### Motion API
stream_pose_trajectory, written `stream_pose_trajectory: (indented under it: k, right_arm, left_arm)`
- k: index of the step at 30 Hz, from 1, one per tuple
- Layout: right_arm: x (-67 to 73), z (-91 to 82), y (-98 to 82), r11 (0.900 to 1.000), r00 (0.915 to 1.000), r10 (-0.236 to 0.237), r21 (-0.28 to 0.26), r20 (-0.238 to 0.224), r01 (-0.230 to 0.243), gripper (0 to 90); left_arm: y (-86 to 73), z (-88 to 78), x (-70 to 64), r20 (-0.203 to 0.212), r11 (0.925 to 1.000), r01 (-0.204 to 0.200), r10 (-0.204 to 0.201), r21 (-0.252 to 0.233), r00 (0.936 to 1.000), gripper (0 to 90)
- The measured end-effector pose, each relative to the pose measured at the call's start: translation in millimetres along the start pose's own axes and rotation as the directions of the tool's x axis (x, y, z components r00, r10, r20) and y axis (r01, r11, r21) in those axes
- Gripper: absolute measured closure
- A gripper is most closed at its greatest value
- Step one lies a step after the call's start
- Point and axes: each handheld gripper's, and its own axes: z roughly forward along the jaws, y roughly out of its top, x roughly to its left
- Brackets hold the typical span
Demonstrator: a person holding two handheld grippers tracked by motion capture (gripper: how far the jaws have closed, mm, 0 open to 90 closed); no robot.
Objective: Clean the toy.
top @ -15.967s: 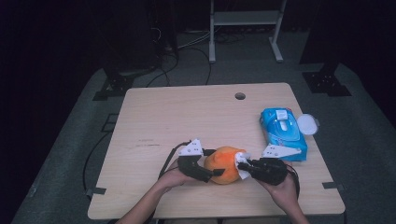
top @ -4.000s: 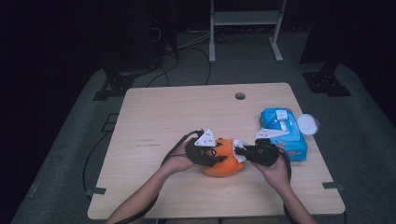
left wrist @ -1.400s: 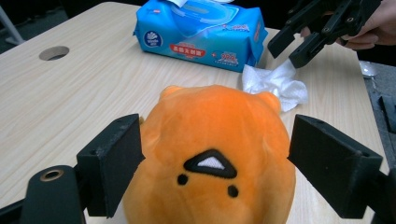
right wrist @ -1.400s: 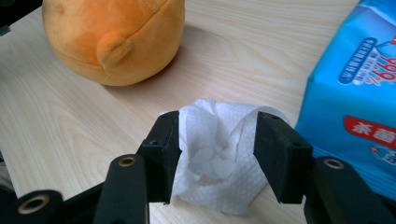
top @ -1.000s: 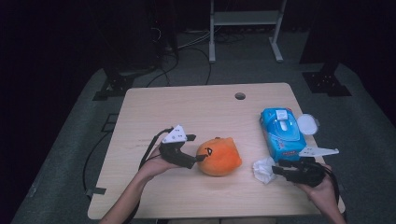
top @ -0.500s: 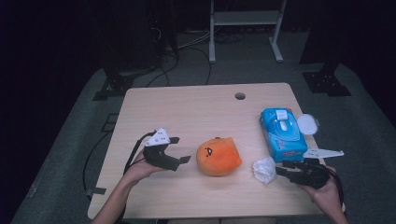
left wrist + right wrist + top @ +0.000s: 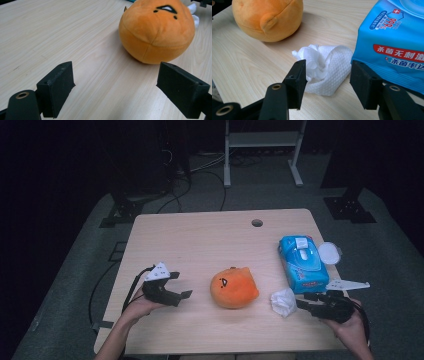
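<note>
So I've got the orange plush toy (image 7: 234, 287) sitting near the middle of the wooden table (image 7: 200, 235), a bit toward my edge, little face pointing up. My left gripper (image 7: 184, 295) is off to its left, well apart from it, low over the wood. In the left gripper view the jaws stand wide apart with just bare table between them, and the plush (image 7: 157, 30) sits ahead and to the right of them, untouched. Those jaws have just been opening.

My right gripper (image 7: 302, 304) is on the other side, pointing in at the crumpled white wipe (image 7: 283, 301), which lies just to the right of the plush. In the right gripper view the wipe (image 7: 325, 68) sits on the table right at the jaw tips, between them. The left jaw looks like it's brushing the crumpled edge, but the other one stands clear of it, so nothing's clamped. These jaws have just been opening too.

The blue pack of wipes (image 7: 302, 262) lies near the right edge of the table, just beyond the wipe, and in the right gripper view the pack (image 7: 397, 42) is right up next to it. There's a round white lid (image 7: 330, 253) beside the pack's far end.
</note>
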Motion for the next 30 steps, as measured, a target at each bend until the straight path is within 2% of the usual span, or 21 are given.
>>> stream_pose_trajectory:
  k: [17, 23, 30]
  right_arm:
    - [-0.2, -7.1, -4.8, 1.0, 1.0, 0.008, -0.014, 0.005, -0.008, 42.7]
    - [-0.1, -6.7, -8.2, 1.0, 0.9999, 0.011, -0.023, 0.004, -0.01, 41.8]
    - [1.1, -3.7, -14.7, 0.999, 0.9997, 0.023, -0.04, -0.001, -0.023, 39.7]
  left_arm:
    - [-32.1, -14.1, 11.9, -0.045, 0.9979, 0.064, -0.064, 0.01, 0.9969, 11.6]
    - [-44.7, -14.0, 14.1, -0.057, 0.9958, 0.09, -0.089, 0.015, 0.9944, 11.3]
    - [-50.9, -9.1, 11.8, -0.07, 0.9954, 0.093, -0.091, 0.025, 0.9934, 10.8]
